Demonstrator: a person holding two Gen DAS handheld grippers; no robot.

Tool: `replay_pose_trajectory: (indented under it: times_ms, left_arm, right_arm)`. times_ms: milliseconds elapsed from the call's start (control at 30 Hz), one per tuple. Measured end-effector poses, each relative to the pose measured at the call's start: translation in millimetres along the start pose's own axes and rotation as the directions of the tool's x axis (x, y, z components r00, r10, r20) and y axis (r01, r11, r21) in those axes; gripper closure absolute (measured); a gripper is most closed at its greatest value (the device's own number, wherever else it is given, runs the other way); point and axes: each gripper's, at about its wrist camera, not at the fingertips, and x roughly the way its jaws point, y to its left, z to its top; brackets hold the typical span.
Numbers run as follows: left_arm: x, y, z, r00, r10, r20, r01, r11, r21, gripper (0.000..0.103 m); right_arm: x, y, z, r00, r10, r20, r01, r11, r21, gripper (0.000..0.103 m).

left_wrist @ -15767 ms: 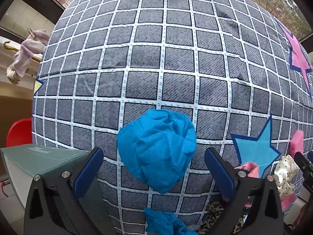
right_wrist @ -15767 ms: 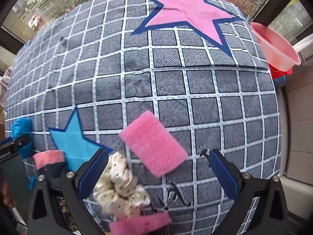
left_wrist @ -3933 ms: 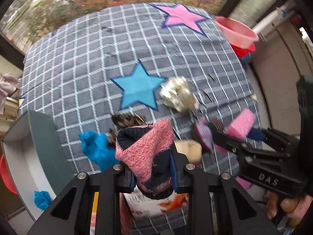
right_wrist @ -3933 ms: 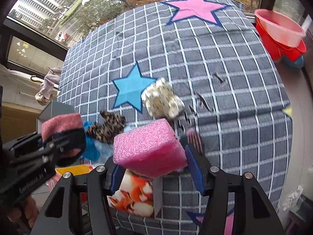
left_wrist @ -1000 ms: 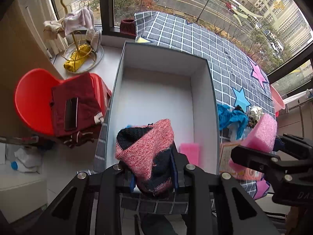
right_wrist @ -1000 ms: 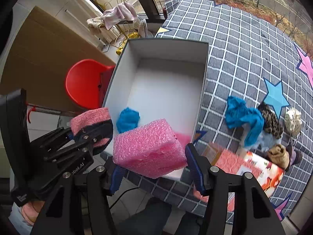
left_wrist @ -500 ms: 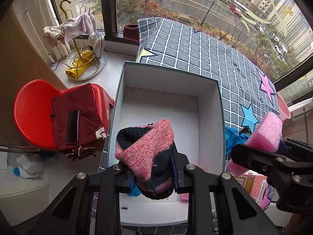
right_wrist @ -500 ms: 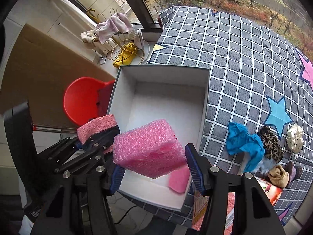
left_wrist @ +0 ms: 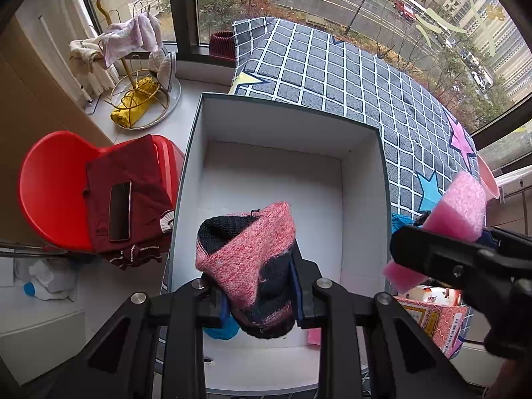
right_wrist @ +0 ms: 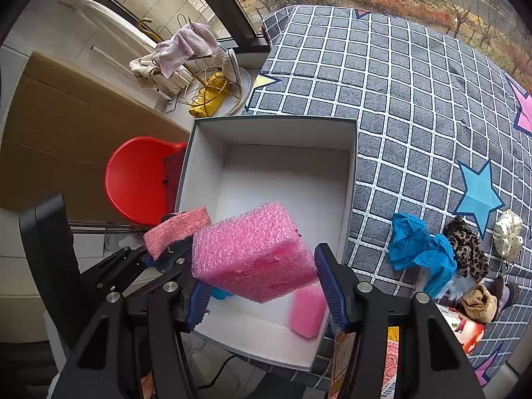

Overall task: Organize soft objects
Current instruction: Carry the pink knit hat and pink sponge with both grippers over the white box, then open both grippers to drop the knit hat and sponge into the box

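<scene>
Two claws clamp a knit sock and foam block over checked bedding.

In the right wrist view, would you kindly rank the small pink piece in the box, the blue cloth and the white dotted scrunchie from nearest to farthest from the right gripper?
From the right gripper:
1. Small pink piece, just below the right jaw, in the box's near corner.
2. Blue cloth, to the right on the checked cover.
3. White dotted scrunchie, far right, beyond the leopard-print piece.
</scene>
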Motion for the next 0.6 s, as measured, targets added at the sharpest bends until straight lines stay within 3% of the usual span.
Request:
replay_pose_trajectory:
  times_ms: [433,500,600]
  left_arm:
    - [7.4,-2.6,-5.4,1.000,0.002,-0.017,-0.002,1.000,-0.008,0.073]
    - [7.8,-2.7,-7.0,1.000,0.000,-0.016,0.000,1.000,-0.008,0.071]
    - [9.0,-2.3,-7.6,1.000,0.000,-0.015,0.000,1.000,-0.012,0.060]
  right_arm:
    - [4.0,-1.5,4.0,1.000,0.010,-0.009,-0.010,1.000,0.004,0.044]
    - [5.0,-1.8,4.6,1.000,0.014,-0.010,-0.014,1.000,0.004,0.043]
    - [5.8,-1.6,4.5,1.000,0.022,-0.010,-0.022,1.000,0.002,0.043]
